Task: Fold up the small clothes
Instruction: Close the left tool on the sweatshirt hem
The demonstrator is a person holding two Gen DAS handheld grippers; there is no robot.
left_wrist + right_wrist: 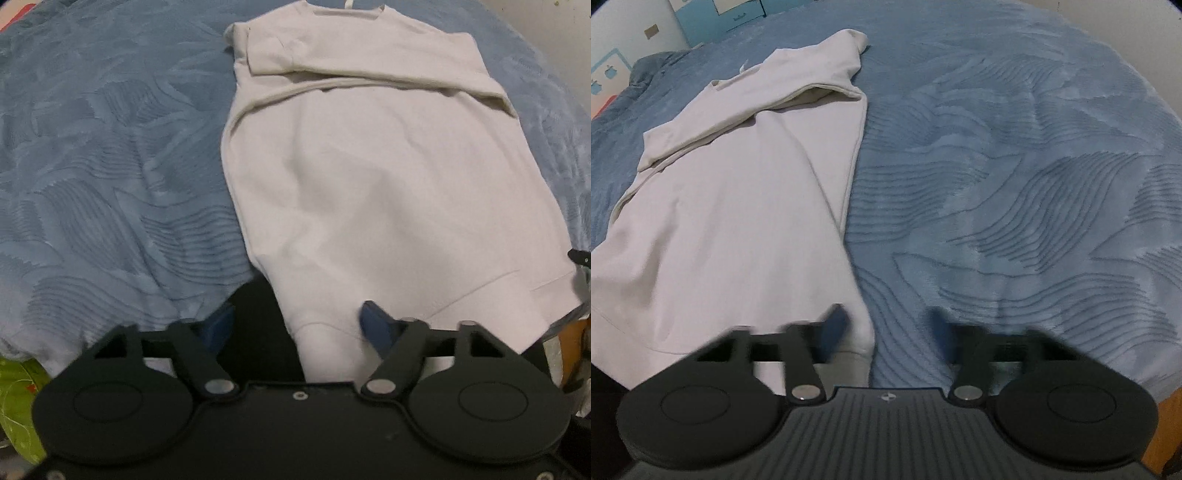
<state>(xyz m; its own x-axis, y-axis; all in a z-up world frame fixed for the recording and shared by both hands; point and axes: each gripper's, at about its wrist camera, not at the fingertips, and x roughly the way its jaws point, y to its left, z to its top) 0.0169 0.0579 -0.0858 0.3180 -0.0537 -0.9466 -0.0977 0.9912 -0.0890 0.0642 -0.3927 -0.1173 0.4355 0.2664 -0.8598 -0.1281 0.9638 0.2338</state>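
A pale cream sweatshirt (pixel 388 177) lies flat on a blue textured bedspread (pixel 110 166), collar far, hem near, with both sleeves folded across the chest. My left gripper (pixel 299 325) is open at the hem's near left corner, which sits between its blue fingers (pixel 375 325). In the right wrist view the same sweatshirt (pixel 738 203) fills the left half. My right gripper (pixel 886 332) is open at the hem's near right corner, the left finger over the cloth and the right finger (pixel 942 336) over the bedspread (pixel 1015 184).
The bedspread hangs over the near bed edge, where an orange-brown frame (pixel 1167 417) shows. A green patterned cloth (pixel 18 398) lies low at the left. A wall with blue decoration (pixel 720 14) stands beyond the bed. The tip of the other gripper (pixel 580 256) pokes in at the right edge.
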